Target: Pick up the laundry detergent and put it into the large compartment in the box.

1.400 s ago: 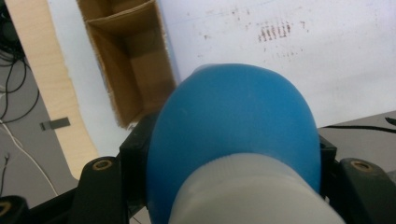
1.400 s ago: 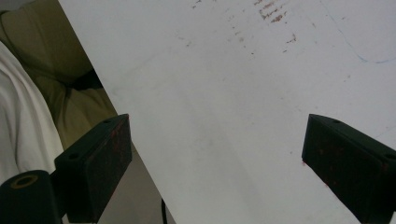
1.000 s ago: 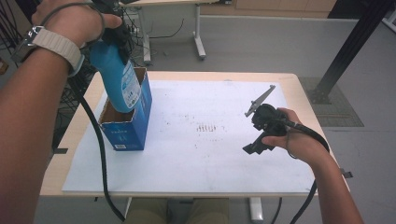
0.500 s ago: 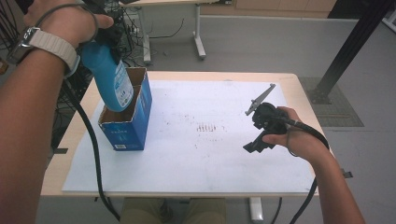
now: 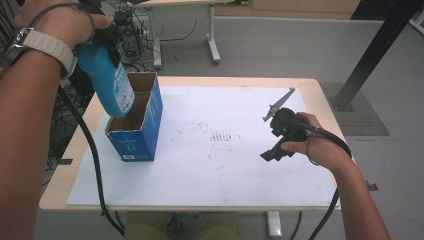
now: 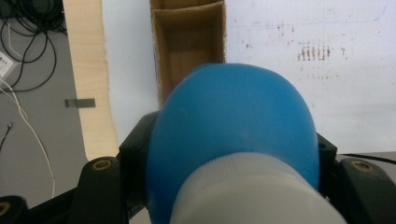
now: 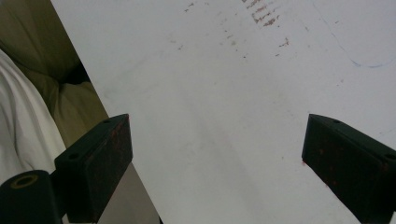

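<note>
big white sheet-covered wooden table, open blue cardboard box near its left edge, my left claw clamped on a blue plastic bottle tilted just above that box, my right claw wide open, empty, well right of the box

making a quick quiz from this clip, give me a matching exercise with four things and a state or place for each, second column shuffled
Things:
1. blue bottle
2. cardboard box
3. right claw
4. white sheet

States or places:
A. jaws wide apart, nothing between them
B. spread flat over the tabletop, with faint reddish marks
C. held in the left claw, above the box
D. standing open-topped at the table's left side, blue outside

Pairs: 1-C, 2-D, 3-A, 4-B
</note>
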`<state>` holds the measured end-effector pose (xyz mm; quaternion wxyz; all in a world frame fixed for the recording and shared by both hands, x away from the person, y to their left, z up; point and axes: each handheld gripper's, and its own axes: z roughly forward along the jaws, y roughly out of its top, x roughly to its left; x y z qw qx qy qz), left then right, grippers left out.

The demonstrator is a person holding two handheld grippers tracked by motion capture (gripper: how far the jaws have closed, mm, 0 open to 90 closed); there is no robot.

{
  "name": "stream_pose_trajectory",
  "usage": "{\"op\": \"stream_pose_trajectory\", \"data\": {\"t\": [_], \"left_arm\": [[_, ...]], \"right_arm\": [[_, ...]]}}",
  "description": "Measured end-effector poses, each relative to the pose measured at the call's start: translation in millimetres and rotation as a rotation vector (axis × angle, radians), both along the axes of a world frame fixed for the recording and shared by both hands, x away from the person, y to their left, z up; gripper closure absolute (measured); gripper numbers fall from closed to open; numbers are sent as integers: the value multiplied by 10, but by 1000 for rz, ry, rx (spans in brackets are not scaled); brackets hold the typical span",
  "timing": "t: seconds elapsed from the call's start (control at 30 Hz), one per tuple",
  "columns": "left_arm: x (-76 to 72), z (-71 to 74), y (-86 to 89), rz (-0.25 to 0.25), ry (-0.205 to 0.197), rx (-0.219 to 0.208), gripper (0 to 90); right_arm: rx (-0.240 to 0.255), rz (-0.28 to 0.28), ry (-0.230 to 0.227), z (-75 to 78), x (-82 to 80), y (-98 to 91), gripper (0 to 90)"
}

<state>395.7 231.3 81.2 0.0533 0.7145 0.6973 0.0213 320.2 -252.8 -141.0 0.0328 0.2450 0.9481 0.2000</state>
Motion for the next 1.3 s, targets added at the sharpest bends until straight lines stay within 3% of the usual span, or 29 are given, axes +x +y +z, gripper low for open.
{"op": "stream_pose_trajectory", "data": {"t": [0.7, 1.3], "left_arm": [[143, -123, 52, 24, -2, 6, 380], [251, -330, 123, 43, -3, -6, 380]], "right_arm": [[9, -4, 12, -45, 64, -23, 85], [14, -10, 26, -89, 111, -45, 84]]}}
